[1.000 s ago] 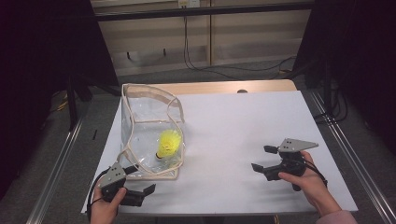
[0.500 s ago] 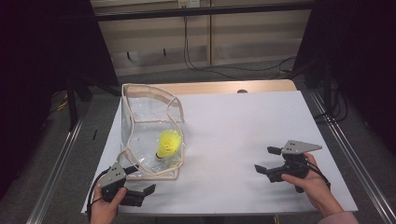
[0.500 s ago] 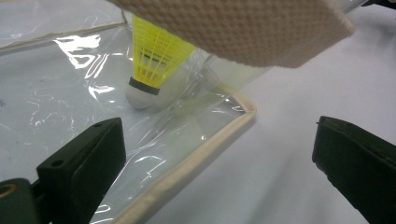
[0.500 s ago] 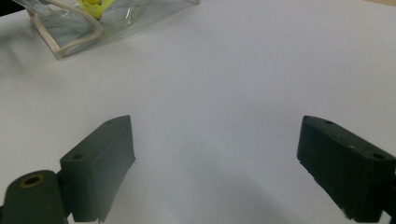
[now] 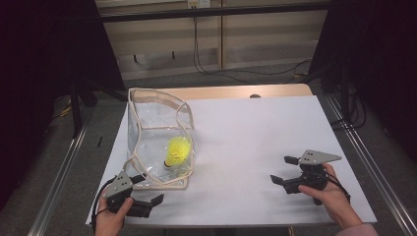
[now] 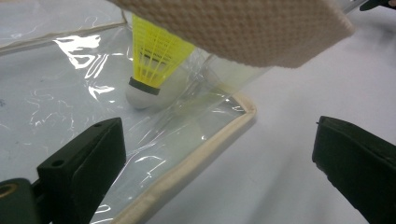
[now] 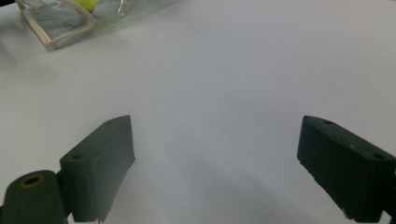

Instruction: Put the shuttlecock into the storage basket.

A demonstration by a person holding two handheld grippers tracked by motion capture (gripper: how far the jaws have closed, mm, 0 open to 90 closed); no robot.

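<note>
The clear bag [image 5: 158, 142] stood at the table's near left, a yellow shuttlecock [image 5: 177, 152] inside. Light, floppy and slick, it probably wanted gripping by its stiffer beige trim [image 6: 196, 158] (corner nearest). Left gripper [image 5: 147, 205] and right gripper [image 5: 285, 169] gaped, empty.

A white sheet [image 5: 255, 142] covers most of the wooden bench [image 5: 231, 92], whose bare edge shows along the far side. Grey floor [image 5: 236, 78] lies beyond, crossed by black cables [image 5: 206, 64]. A pale panelled wall [image 5: 216, 34] stands behind, dark curtains [image 5: 44, 73] hang on both sides, and metal rails [image 5: 59, 182] flank the bench.
</note>
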